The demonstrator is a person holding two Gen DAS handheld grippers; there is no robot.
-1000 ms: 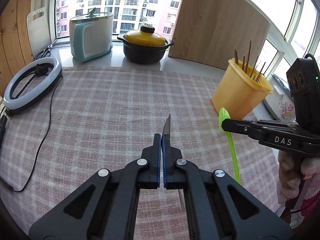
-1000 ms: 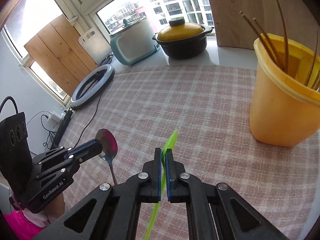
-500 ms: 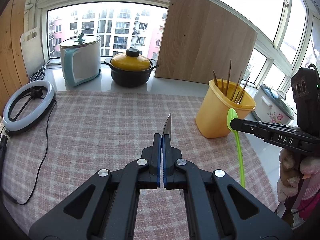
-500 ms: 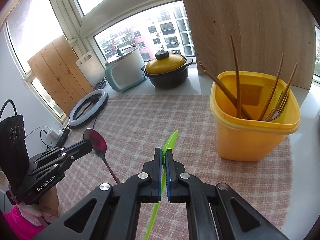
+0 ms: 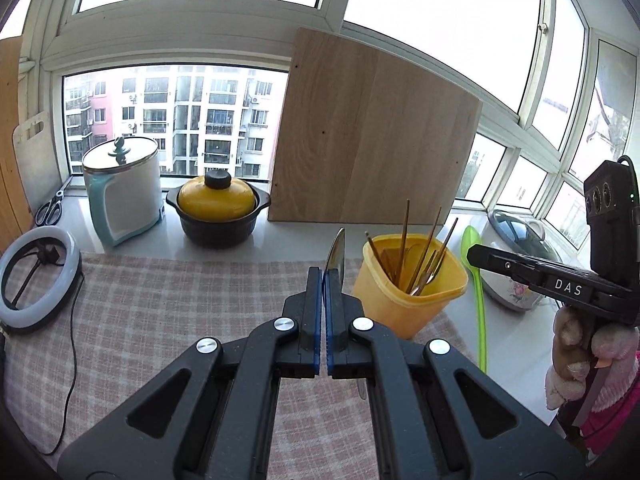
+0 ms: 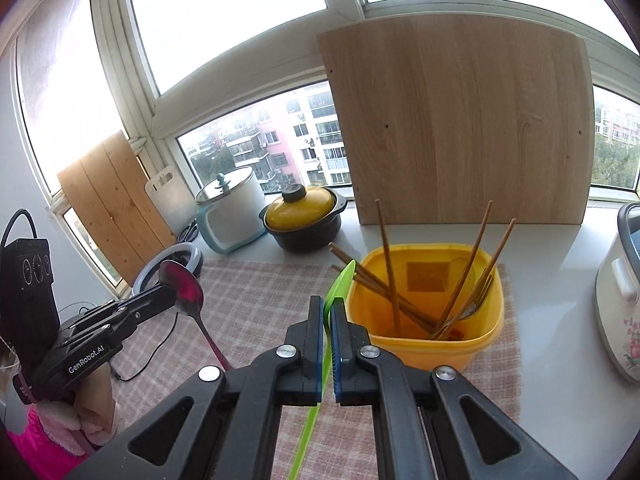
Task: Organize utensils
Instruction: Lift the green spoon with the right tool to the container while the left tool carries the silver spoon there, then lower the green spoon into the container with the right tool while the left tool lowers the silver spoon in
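Sunlit windows are backing the tabletop [image 5: 168,304] while I am gripping a spoon [image 5: 336,252] in my left tool [image 5: 323,280] just left of the yellow tub [image 6: 424,344]; my right tool [image 6: 328,312] is clamping a green spoon [image 6: 340,280] at its near-left rim.

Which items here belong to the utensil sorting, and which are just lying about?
Part of the job: metal spoon in the left gripper; green spoon in the right gripper; yellow tub holding chopsticks and a fork.

Just lying about: clay pot, kettle, ring light, scissors, wooden board, rice cooker.
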